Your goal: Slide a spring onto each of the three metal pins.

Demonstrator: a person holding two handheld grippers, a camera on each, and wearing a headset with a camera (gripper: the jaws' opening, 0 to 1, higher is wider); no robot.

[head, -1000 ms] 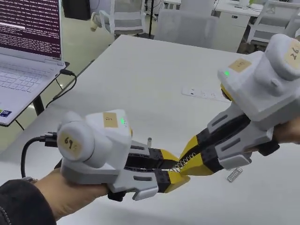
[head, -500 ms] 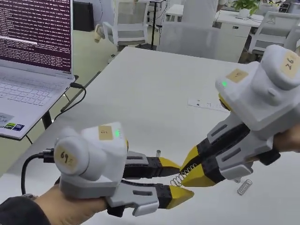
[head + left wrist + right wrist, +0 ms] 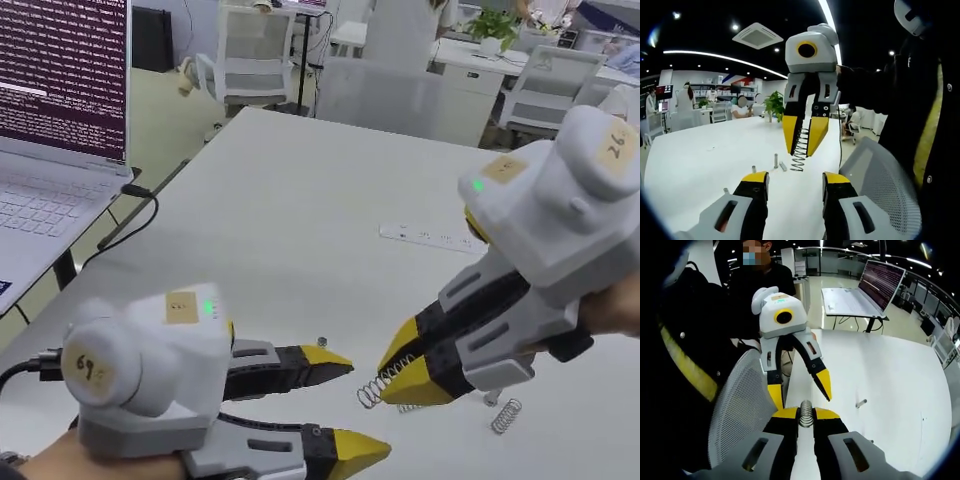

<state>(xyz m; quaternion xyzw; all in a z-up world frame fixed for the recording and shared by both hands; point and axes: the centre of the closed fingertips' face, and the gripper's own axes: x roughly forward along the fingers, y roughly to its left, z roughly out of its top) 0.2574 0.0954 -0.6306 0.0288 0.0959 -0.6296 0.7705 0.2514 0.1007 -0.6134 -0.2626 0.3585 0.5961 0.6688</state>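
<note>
My right gripper [image 3: 398,378] comes in from the right, tilted down, and is shut on a metal spring [image 3: 374,386] that sticks out past its yellow tips. The same spring [image 3: 806,414] sits between its jaws in the right gripper view, and the spring [image 3: 800,150] hangs from them in the left gripper view. My left gripper [image 3: 345,405] is open at the lower left, its tips a little short of the spring. A thin metal pin [image 3: 321,342] stands on the white table beyond its upper jaw. Upright pins [image 3: 775,160] show in the left gripper view. A loose spring [image 3: 507,415] lies on the table under the right gripper.
An open laptop [image 3: 50,150] sits on a stand at the far left, with a black cable [image 3: 140,215] running to the table edge. A white power strip [image 3: 430,238] lies mid-table. Office chairs [image 3: 245,50] stand beyond the far edge.
My left gripper has drawn back from the spring's end and its jaws stand wider apart. The right gripper still holds the spring. The head camera has shifted.
</note>
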